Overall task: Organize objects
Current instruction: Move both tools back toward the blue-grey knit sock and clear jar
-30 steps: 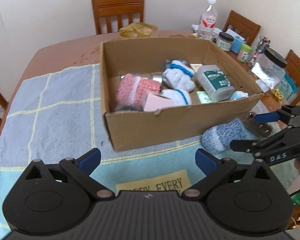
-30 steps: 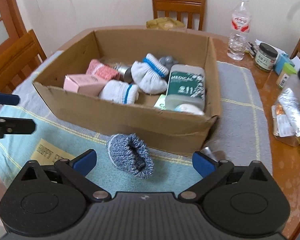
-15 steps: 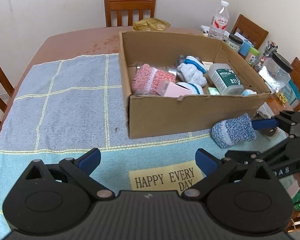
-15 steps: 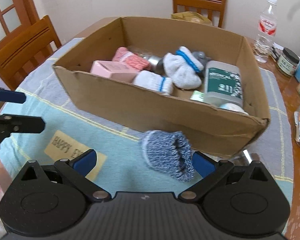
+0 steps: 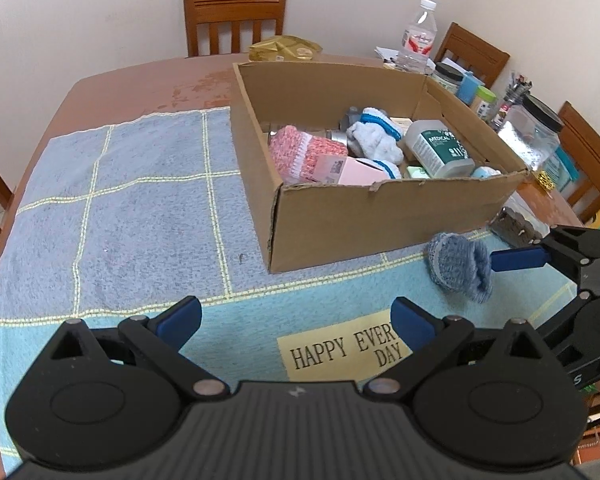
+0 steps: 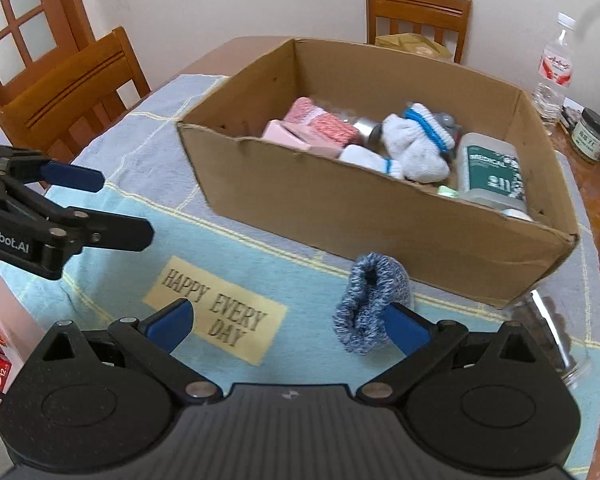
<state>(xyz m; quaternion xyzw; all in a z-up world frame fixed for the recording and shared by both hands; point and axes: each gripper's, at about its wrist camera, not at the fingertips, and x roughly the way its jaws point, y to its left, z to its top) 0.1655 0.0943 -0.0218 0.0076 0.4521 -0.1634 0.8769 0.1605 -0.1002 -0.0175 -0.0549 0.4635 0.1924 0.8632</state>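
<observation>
Both grippers are sliding left versus a second ago, box drifting right in view. Right gripper point(image 6: 288, 322) is sitting spread wide, its right finger point(image 6: 406, 330) just touching the rolled blue sock point(image 6: 370, 300), nothing grasped. Sock is lying on the towel point(image 5: 140, 208) just beside the cardboard box's point(image 5: 380, 216) near wall. Left gripper point(image 5: 296, 320) is hovering released over the "HAPPY EVERY DAY" patch point(image 5: 340, 350). Towel left of the box is lying open out to the table edge point(image 5: 60, 100).
</observation>
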